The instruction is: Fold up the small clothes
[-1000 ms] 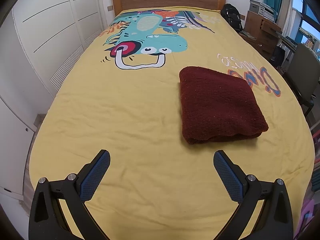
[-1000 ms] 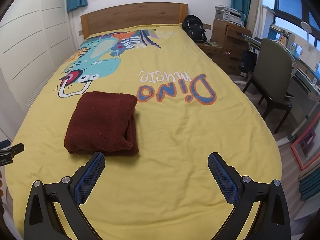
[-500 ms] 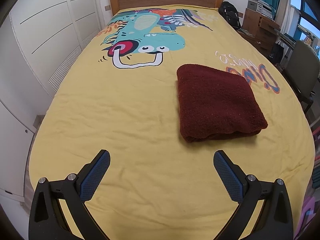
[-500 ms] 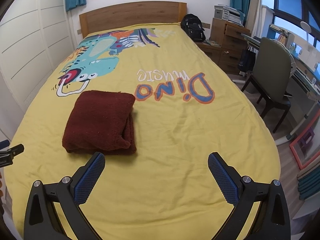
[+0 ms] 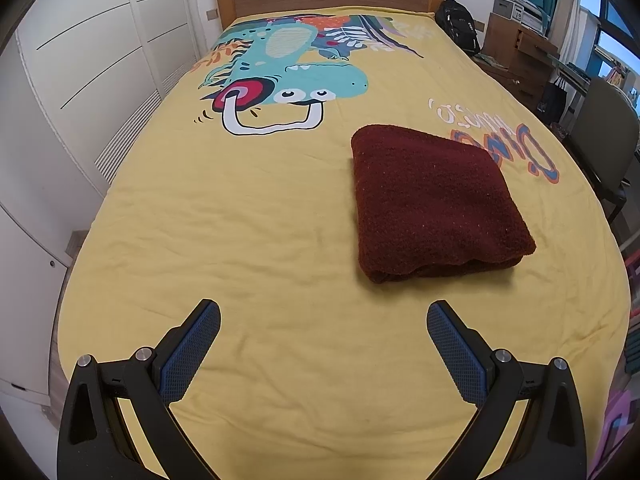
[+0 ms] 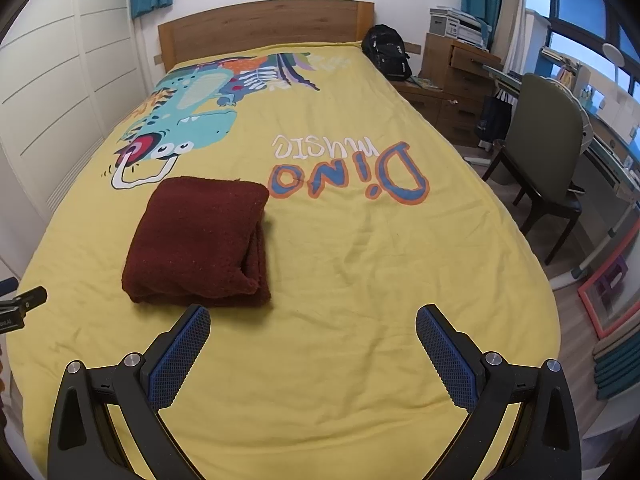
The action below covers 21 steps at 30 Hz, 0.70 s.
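Note:
A dark red knitted garment [image 5: 432,204] lies folded into a thick rectangle on the yellow dinosaur bedspread [image 5: 240,220]. It also shows in the right wrist view [image 6: 200,240]. My left gripper [image 5: 323,320] is open and empty, held above the bedspread near and to the left of the garment. My right gripper [image 6: 313,322] is open and empty, near the garment's front right corner, with its left fingertip [image 6: 196,320] just in front of the folded edge. Neither gripper touches the garment.
A wooden headboard [image 6: 260,28] stands at the far end. White wardrobe doors [image 5: 80,80] run along the left. A black backpack [image 6: 386,56], wooden drawers [image 6: 460,80], a chair [image 6: 548,152] and a desk stand to the right of the bed.
Both views have shifted slightly, so the garment sits a little lower and closer in the right wrist view. The garment has not moved on the bed, and both grippers stay open.

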Each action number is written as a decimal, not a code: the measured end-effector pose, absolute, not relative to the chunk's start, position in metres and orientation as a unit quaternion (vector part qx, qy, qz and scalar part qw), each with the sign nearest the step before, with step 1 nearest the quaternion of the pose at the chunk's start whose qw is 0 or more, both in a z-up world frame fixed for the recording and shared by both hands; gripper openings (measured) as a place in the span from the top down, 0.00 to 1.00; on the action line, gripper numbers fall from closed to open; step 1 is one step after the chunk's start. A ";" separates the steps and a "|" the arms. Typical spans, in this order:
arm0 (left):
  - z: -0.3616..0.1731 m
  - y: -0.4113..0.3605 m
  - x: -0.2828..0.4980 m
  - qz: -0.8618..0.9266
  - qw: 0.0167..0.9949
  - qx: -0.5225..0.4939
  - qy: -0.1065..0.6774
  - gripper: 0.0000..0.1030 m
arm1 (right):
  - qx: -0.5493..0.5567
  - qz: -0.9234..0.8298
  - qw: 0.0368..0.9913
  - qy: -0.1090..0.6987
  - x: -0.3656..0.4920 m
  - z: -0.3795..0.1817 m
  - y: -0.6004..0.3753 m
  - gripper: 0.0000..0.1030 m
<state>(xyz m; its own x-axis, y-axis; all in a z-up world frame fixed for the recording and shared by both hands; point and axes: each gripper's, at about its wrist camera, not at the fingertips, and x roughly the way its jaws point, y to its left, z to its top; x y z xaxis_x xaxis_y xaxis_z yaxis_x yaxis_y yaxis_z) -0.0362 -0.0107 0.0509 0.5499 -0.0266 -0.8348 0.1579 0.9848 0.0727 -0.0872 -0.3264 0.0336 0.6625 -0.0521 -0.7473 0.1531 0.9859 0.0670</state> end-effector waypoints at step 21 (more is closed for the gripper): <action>0.047 -0.015 -0.036 -0.056 0.875 0.071 0.475 0.01 | 0.058 -0.052 0.906 0.416 -0.084 0.028 -0.331 0.00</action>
<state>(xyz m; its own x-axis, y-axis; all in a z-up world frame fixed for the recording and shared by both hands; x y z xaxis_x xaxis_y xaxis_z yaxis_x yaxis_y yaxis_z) -0.0362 -0.0149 0.0466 0.5422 -0.0312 -0.8397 0.1664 0.9835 0.0709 -0.0843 -0.3306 0.0277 0.6489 -0.0469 -0.7595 0.1428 0.9879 0.0611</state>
